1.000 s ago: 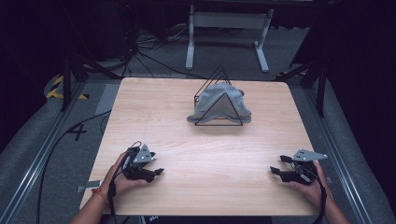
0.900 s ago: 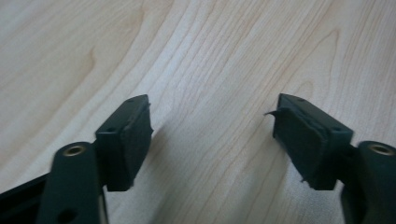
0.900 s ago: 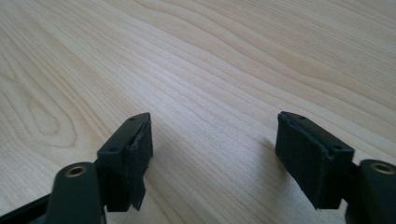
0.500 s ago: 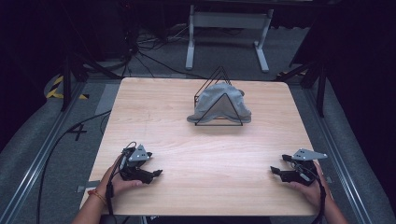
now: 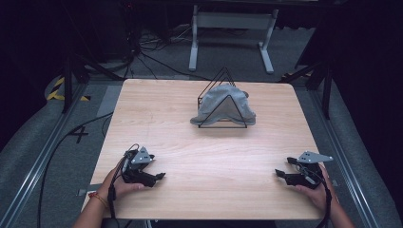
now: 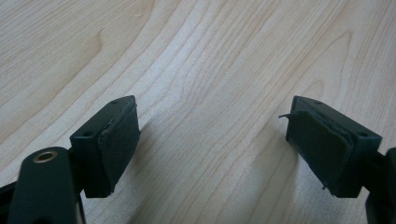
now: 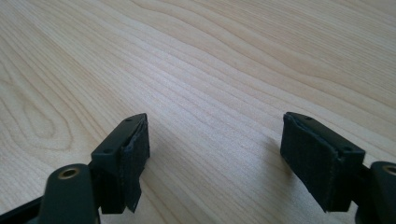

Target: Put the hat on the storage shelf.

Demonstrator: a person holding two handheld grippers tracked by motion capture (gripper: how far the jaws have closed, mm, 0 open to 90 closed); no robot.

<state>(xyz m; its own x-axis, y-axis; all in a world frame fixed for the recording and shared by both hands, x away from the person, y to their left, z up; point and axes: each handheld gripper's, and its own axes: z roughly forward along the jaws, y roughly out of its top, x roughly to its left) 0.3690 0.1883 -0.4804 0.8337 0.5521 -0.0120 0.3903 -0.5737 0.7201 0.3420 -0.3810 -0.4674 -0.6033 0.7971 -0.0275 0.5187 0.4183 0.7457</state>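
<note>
A grey cloth [image 5: 222, 105] hangs over a black wire triangular rack [image 5: 224, 97] at the back middle of the wooden table [image 5: 190, 142]. My left gripper [image 5: 159, 176] rests in a hand near the front left edge, pointing right. Its jaws have just been opening, and they stand apart over bare wood [image 6: 212, 112] with nothing between them. My right gripper [image 5: 280, 173] lies in the other hand near the front right edge, pointing left. Its jaws have also just been opening and are spread wide over bare wood [image 7: 215, 121], holding nothing. Both grippers are far from the cloth.
Dark floor with cables [image 5: 62, 142] surrounds the table. A white metal stand [image 5: 230, 28] is behind it, and black frame legs [image 5: 328, 90] stand at the right. Bare tabletop stretches between the two grippers and the rack.
</note>
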